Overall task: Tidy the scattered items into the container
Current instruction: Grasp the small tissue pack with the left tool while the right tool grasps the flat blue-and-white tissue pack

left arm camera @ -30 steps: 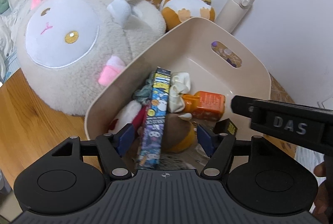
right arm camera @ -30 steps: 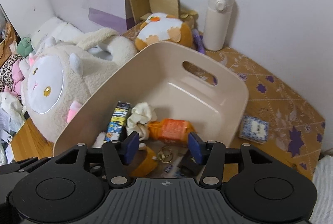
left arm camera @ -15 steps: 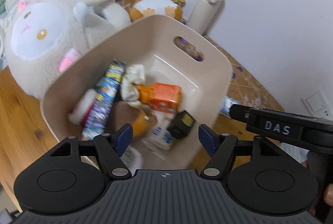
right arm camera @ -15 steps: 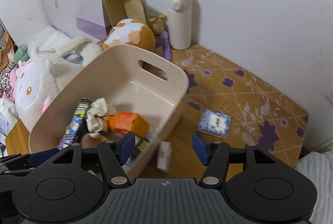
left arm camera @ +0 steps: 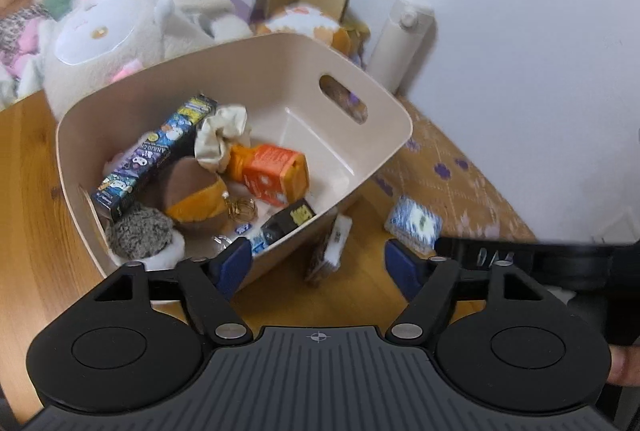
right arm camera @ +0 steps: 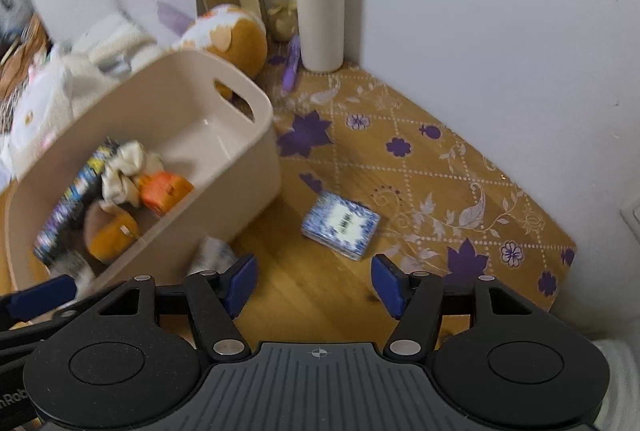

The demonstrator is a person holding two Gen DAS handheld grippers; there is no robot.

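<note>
Two items lie outside the container [right arm camera: 256, 103]: the blue packet [right arm camera: 340, 223] flat on the counter [right arm camera: 320, 295] just ahead of the right hand-held gripper [right arm camera: 313, 283], its jaws just widened, empty; the left hand-held gripper [left arm camera: 318, 263] also spread, empty.

The left gripper [left arm camera: 318, 265] points steeply down, and its blue pads [left arm camera: 234, 263] stand wide apart with nothing between them; its jaws have just been opening. The right gripper [right arm camera: 314, 285] also points steeply down, its jaws have just been opening too, and its pads [right arm camera: 386, 285] grip nothing. A part of the person's hand [left arm camera: 624, 369] shows at the right edge of the left wrist view.
</note>
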